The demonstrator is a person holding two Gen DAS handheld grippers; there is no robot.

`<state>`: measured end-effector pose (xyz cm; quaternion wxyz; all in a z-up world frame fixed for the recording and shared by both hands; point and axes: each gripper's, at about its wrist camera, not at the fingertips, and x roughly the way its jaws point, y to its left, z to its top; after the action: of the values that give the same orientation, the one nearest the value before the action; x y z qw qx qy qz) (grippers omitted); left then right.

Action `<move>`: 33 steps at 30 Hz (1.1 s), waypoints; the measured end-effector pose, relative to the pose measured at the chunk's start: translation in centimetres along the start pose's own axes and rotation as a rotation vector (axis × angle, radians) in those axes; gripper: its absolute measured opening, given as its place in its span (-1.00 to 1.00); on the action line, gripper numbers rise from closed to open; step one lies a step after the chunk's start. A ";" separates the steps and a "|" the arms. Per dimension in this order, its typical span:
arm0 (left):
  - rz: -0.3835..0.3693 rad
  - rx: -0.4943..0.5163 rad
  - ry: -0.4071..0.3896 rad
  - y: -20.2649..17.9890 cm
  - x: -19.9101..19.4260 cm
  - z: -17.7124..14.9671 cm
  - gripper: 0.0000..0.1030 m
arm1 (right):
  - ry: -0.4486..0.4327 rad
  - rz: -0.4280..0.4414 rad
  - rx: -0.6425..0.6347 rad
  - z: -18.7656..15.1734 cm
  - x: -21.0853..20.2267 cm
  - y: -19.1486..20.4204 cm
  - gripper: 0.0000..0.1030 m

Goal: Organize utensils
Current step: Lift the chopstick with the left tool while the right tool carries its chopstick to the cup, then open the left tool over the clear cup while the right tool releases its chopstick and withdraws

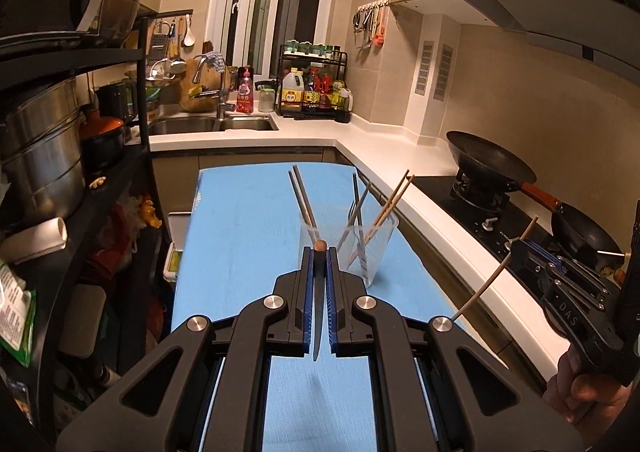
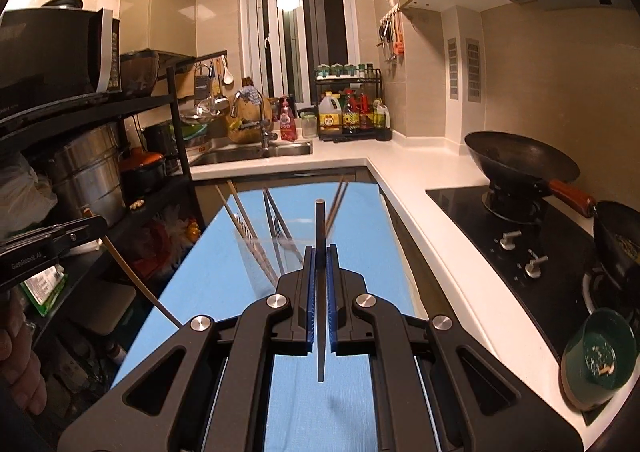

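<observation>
Left wrist view: my left gripper (image 1: 320,252) and right gripper (image 2: 320,252) each clamp one chopstick; I should tip them steeply into the far glass cup (image 1: 370,252).

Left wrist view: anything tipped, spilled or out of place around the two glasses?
Nothing stands out. The left glass and right glass stand upright on the blue mat, utensils leaning inside, none spilled. The left gripper grips a chopstick; the right gripper grips another.
</observation>
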<state>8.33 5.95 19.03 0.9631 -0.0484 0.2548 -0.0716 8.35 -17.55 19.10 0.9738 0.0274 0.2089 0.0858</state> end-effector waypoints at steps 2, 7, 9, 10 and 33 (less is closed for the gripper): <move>-0.010 -0.007 -0.007 0.4 0.1 1.4 -0.89 | -0.014 0.022 0.007 1.7 0.3 0.0 -0.90; -0.049 -0.034 -0.022 1.5 1.1 5.6 -0.89 | -0.063 0.049 0.004 6.1 1.1 0.2 -0.90; -0.060 -0.033 -0.041 1.5 1.6 7.4 -0.89 | -0.084 0.049 -0.008 7.9 1.9 0.4 -0.90; -0.062 -0.026 -0.054 1.3 1.9 8.3 -0.89 | -0.094 0.048 -0.011 8.7 2.3 0.4 -0.90; -0.074 0.015 0.009 -0.5 14.2 11.4 -0.88 | -0.045 0.022 -0.074 9.9 14.2 0.7 -0.86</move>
<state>26.15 3.77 22.11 0.9590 -0.0504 0.2565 -0.1092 25.05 -14.46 22.48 0.9776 -0.0045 0.1830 0.1034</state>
